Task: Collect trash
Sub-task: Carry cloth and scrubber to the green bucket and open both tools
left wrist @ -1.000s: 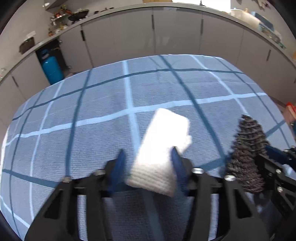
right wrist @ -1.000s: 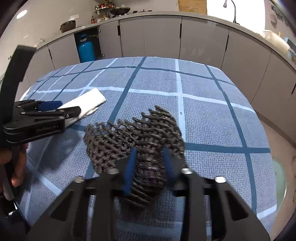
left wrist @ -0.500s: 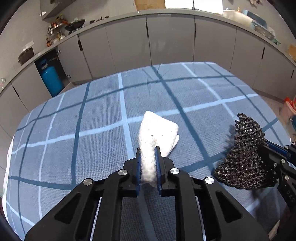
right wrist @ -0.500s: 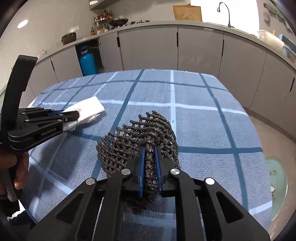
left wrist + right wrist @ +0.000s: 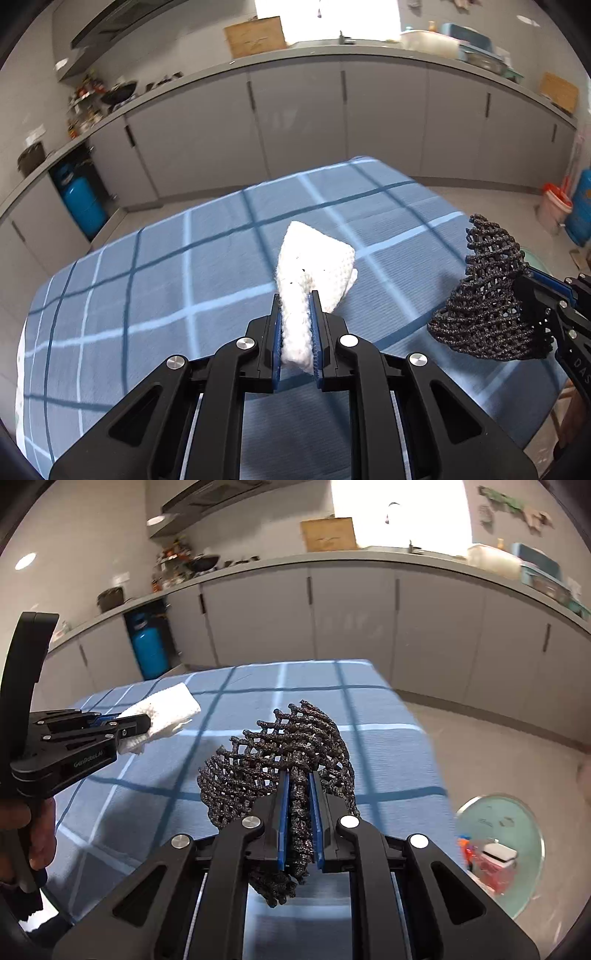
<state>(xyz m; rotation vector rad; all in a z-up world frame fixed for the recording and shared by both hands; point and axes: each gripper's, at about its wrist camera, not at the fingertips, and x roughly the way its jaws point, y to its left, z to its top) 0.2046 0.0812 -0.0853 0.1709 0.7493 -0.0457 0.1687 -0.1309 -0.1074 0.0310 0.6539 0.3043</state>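
Note:
My left gripper point(image 5: 295, 306) is shut on a white foam sheet point(image 5: 314, 258) and holds it lifted above the blue checked tablecloth point(image 5: 147, 280). It also shows in the right wrist view point(image 5: 162, 710), held by the left gripper point(image 5: 142, 725). My right gripper point(image 5: 299, 779) is shut on a black foam net point(image 5: 280, 753), also lifted off the table. The net shows at the right in the left wrist view point(image 5: 487, 295), with the right gripper point(image 5: 532, 291) behind it.
A round pale-green bin point(image 5: 502, 849) with trash inside stands on the floor to the right of the table. Grey cabinets point(image 5: 295, 122) run behind. A blue gas cylinder point(image 5: 79, 203) stands at the back left. Containers point(image 5: 554, 203) stand on the floor at the right.
Both grippers closed on their items, then rose and lifted the white sheet and black net off the tablecloth. The table now sits lower and farther in both views.

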